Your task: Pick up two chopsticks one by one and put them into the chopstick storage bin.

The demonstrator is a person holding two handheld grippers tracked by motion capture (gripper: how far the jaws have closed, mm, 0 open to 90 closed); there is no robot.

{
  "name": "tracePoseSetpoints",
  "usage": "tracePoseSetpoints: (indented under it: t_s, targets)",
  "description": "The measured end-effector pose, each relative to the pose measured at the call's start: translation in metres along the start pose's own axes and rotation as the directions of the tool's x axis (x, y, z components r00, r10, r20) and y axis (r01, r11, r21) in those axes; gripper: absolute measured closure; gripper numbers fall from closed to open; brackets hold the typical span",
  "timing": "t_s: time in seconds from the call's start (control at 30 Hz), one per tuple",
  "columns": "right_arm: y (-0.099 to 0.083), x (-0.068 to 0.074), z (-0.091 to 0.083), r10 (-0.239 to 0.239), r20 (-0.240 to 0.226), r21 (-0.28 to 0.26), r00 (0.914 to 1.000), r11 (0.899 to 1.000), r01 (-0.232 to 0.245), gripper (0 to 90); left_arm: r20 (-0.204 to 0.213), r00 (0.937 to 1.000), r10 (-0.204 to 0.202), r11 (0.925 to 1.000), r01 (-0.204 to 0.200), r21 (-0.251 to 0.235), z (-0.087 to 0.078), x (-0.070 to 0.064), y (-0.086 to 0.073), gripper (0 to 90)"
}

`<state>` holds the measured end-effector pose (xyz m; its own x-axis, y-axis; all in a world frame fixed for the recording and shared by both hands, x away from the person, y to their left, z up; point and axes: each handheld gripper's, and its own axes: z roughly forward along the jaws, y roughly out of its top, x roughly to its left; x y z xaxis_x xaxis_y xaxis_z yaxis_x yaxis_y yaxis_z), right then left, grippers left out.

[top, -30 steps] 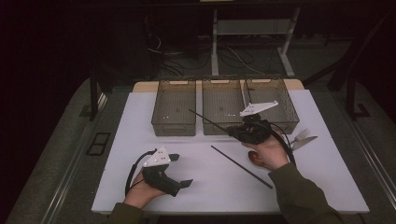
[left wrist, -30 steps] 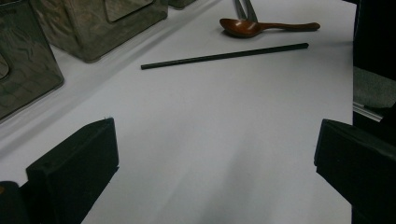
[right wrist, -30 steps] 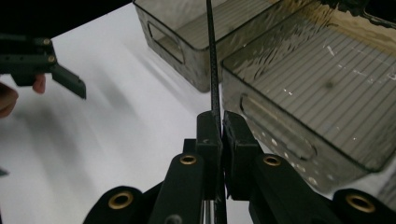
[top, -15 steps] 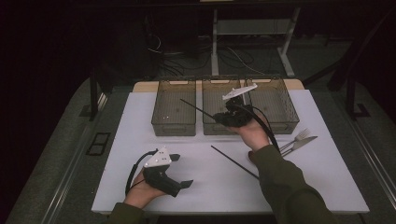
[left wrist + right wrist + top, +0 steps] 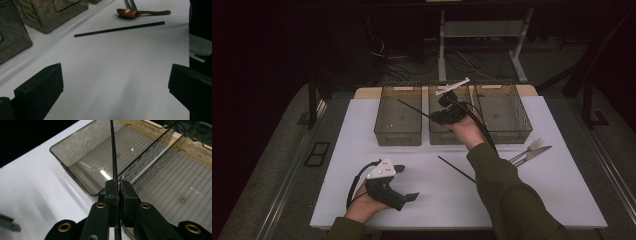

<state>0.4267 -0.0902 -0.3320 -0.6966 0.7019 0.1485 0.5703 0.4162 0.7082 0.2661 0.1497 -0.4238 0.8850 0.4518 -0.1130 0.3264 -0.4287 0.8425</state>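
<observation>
Above bin rims (image 5: 75, 167), chopstick (image 5: 114, 155) pinched

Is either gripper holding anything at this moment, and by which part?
The right gripper is shut on a black chopstick, pinching it partway along its shaft, with the rest pointing out over the bins. The left gripper is open and holds nothing.

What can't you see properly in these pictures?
- Chopstick on the table: its near end is hidden under the sleeve in the high view.
- Held chopstick: its tip is cut off by the top edge of the right gripper view.
- Fork: too small in the high view to count its prongs.
</observation>
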Motion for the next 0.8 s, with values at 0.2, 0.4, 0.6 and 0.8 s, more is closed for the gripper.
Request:
tracePoseSetpoints:
  t_s: [0.2, 0.4, 0.6, 0.8]
  targets:
    - [0.014, -0.001, 0.022, 0.019, 0.011, 0.026, 0.9998, 0.999, -0.019, 85.9, 0.005, 1.0000, -0.003, 1.0000, 0.003, -0.009, 0.000, 0.000, 0.000, 0.0]
    - [0.024, -0.001, 0.046, 0.031, 0.028, 0.051, 0.9991, 0.998, -0.032, 85.8, 0.009, 0.9999, -0.008, 0.9999, 0.008, -0.012, -0.001, 0.000, 0.000, 0.0]
    - [0.030, 0.001, 0.066, 0.052, 0.032, 0.064, 0.9981, 0.996, -0.054, 85.8, 0.009, 1.0000, -0.003, 0.9999, 0.003, -0.015, -0.001, 0.000, 0.000, 0.0]
    - [0.036, 0.006, 0.085, 0.074, 0.041, 0.080, 0.9964, 0.994, -0.077, 85.8, 0.014, 0.9999, -0.004, 0.9999, 0.004, -0.017, -0.001, 0.000, 0.000, 0.0]
